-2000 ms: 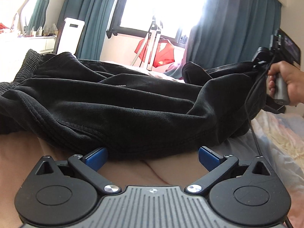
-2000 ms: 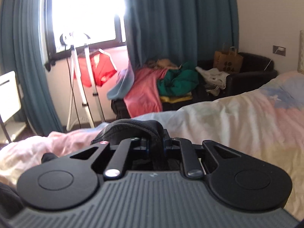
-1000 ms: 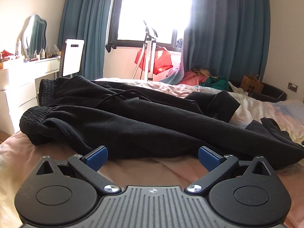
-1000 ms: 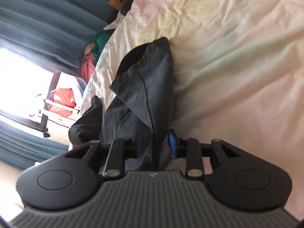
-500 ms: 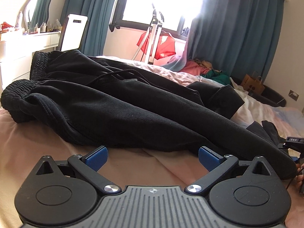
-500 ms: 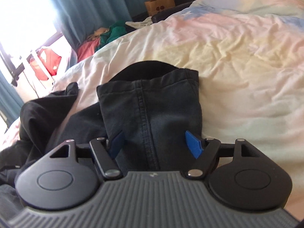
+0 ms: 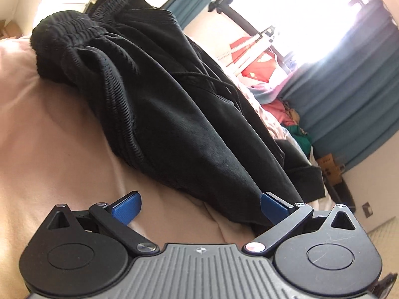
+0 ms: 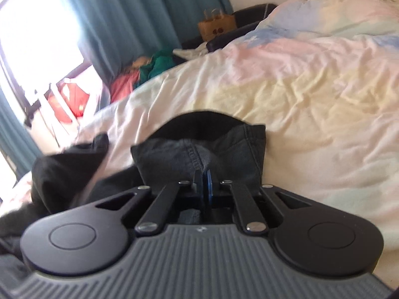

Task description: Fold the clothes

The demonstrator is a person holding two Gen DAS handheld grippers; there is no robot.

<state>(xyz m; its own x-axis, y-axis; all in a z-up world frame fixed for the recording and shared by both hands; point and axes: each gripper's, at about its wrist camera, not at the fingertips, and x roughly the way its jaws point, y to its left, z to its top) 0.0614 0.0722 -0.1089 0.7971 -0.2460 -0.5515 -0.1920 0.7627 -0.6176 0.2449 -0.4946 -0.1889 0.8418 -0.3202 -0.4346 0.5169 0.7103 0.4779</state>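
1. Gripping the hem of one trouser leg point(image 8: 199, 149) with my right gripper point(image 8: 203, 186): pads clamped together on the denim seam at lower centre of that view.
2. My left gripper point(image 7: 199, 206) is spread wide and holds nothing; it hangs just short of the trousers point(image 7: 174, 114), whose edge lies between the blue pads point(image 7: 127, 206).
3. Trousers lie across the bed point(image 8: 311, 94), elastic waistband point(image 7: 64, 32) at upper left of the left view, legs running to lower right.
4. Judgement: step in hand is getting a second grip so the leg end can be carried up to the waistband.
5. To do it well: bite the near edge with the left, catch both layers, keep the right clamp tight, lift evenly so the cloth stays flat.
6. Around: teal curtains point(image 7: 349, 94), bright window, red cloth on a rack point(image 7: 259, 59), clothes pile point(image 8: 149, 72) and paper bag point(image 8: 217, 25) beyond the bed.
7. Possible snags: rumpled sheet could get pinched with the cloth; the drawstring point(image 7: 212, 79) lies loose on top; right view is motion-blurred, so how deep the grip sits is hard to tell.
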